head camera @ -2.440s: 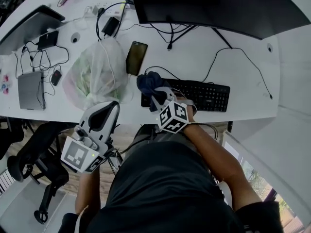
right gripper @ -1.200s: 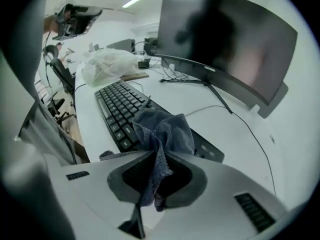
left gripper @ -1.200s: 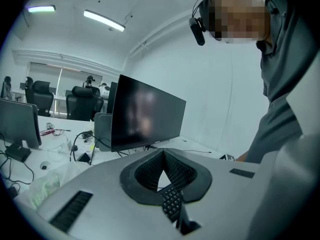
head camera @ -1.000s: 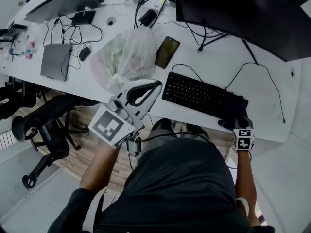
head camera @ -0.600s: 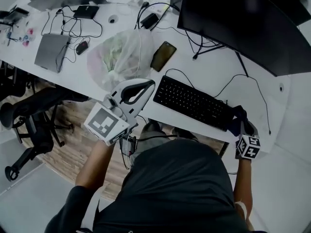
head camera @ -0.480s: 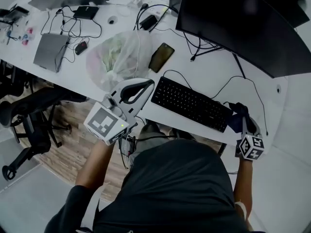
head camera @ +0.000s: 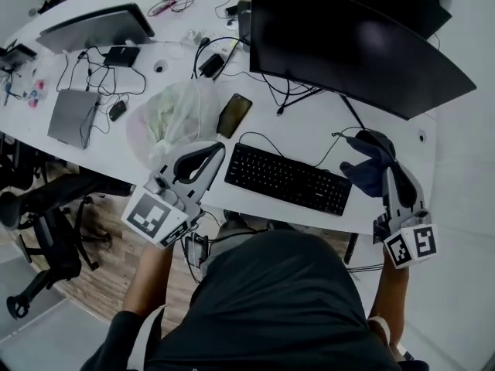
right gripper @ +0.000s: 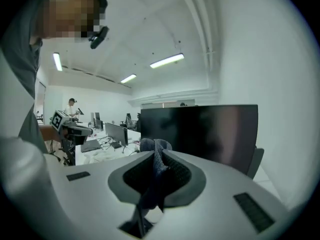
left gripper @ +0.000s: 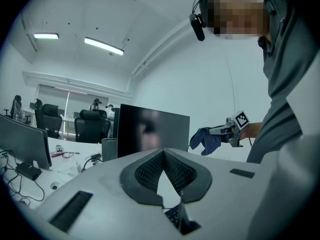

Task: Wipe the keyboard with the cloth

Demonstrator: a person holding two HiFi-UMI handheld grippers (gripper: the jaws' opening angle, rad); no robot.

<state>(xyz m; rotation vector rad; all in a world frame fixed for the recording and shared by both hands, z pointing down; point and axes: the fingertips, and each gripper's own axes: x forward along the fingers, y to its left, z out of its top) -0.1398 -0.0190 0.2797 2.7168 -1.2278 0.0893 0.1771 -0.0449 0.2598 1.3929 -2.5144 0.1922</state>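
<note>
- The right hand-held gripper (head camera: 384, 163) is closed on the dark blue cloth (head camera: 363, 172). In the right gripper view, a fold of the fabric is pinched between its pads and the rest hangs below.
- A second ago this cloth lay on the right end of the keyboard (head camera: 286, 180), and before that it was at the keyboard's left end. Now it is lifted off the keys and hangs in the air over the right end of the bench (head camera: 309, 130), just past the keyboard.
- The keyboard itself lies near the front edge of the bench, below the monitor (head camera: 348, 37), and nothing touches it.
- The left hand-held gripper (head camera: 209, 149) is closed and empty, its pad tips meeting. It has stayed at the front edge, beside the keyboard's left end.
- Judging from this, one stroke from left to right seems finished. The lifting probably means either a return for another stroke or the end of the wiping.
</note>
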